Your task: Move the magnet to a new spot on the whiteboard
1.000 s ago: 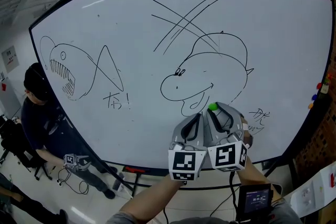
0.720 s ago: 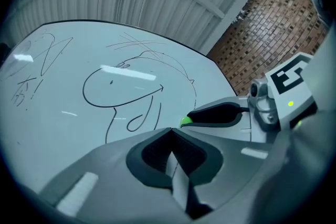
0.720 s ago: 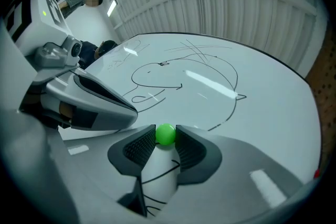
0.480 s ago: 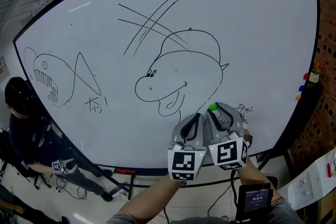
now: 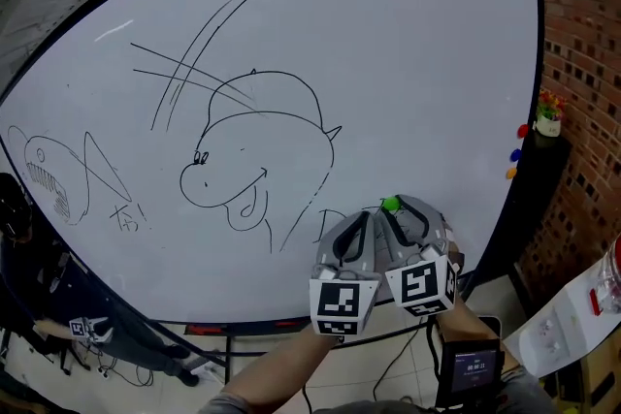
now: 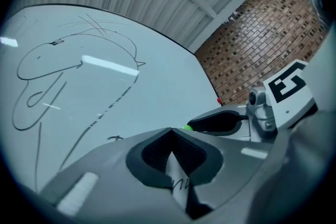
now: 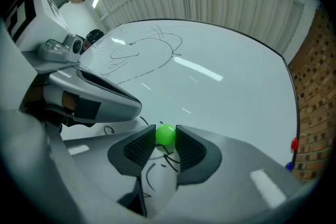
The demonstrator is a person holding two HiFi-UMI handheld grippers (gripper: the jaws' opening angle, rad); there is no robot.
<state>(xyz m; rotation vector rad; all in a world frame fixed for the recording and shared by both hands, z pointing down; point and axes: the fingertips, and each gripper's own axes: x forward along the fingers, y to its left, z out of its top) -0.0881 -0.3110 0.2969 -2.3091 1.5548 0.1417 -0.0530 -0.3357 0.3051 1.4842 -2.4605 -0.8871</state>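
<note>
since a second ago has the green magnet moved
Yes: the green magnet went right along the whiteboard, away from the drawn face.

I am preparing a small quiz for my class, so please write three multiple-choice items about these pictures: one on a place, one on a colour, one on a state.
1. Where on the whiteboard do the small spare magnets sit? A top left corner; B right edge; C inside the drawing.
2. Which colour is the magnet in the right gripper? A red; B green; C yellow.
3. How do the jaws of the left gripper stand? A wide apart; B closed on a pen; C together, empty.
Key: B, they cluster at its right edge; B, a green ball sits between its jaws; C, the tips meet on nothing.
</note>
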